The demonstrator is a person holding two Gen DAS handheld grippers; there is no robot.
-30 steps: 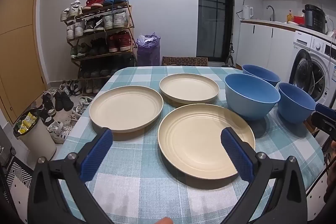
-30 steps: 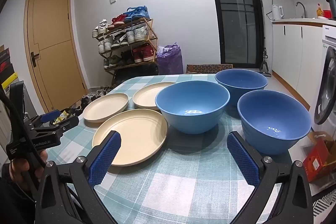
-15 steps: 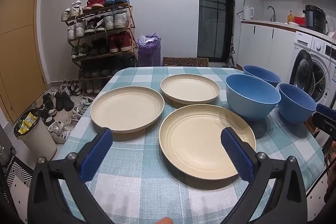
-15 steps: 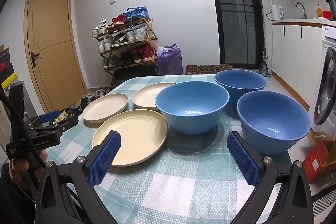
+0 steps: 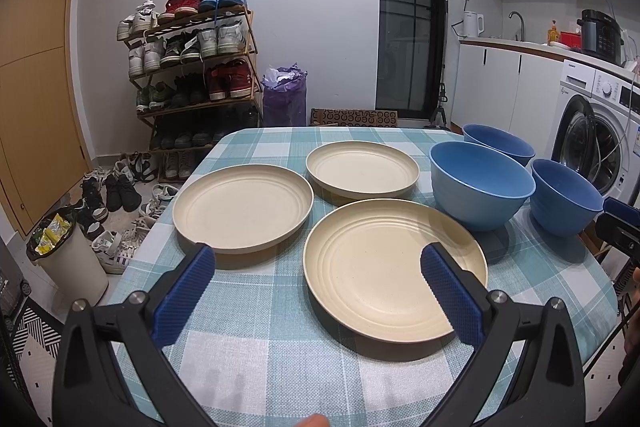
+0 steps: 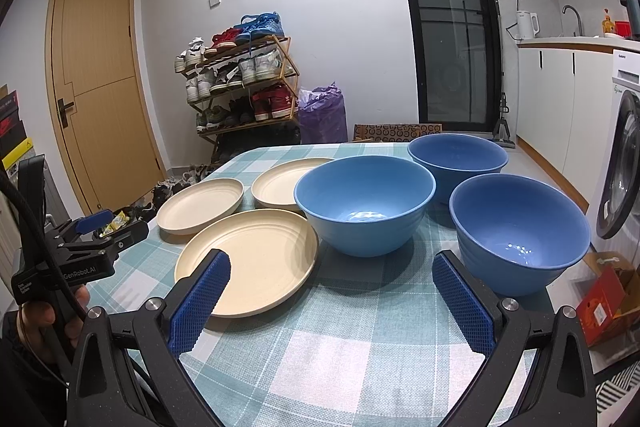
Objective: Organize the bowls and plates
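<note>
Three cream plates lie on the checked tablecloth: a near plate (image 5: 394, 267), a left plate (image 5: 242, 211) and a far plate (image 5: 362, 173). Three blue bowls stand to their right: a light blue middle bowl (image 6: 364, 203), a far bowl (image 6: 458, 157) and a near right bowl (image 6: 520, 231). My left gripper (image 5: 318, 263) hovers open over the near table edge, its right finger above the near plate's rim. My right gripper (image 6: 330, 273) is open and empty, in front of the middle bowl and the near right bowl.
The table (image 5: 280, 355) ends close in front and at the right. A shoe rack (image 5: 192, 67), a purple bag (image 5: 284, 99) and a bin (image 5: 68, 255) stand on the floor at the left. A washing machine (image 5: 596, 135) and kitchen counter are at the right.
Almost nothing has shifted; the left wrist view has drifted very slightly, so the plates sit a touch further right. Both grippers stay open.
</note>
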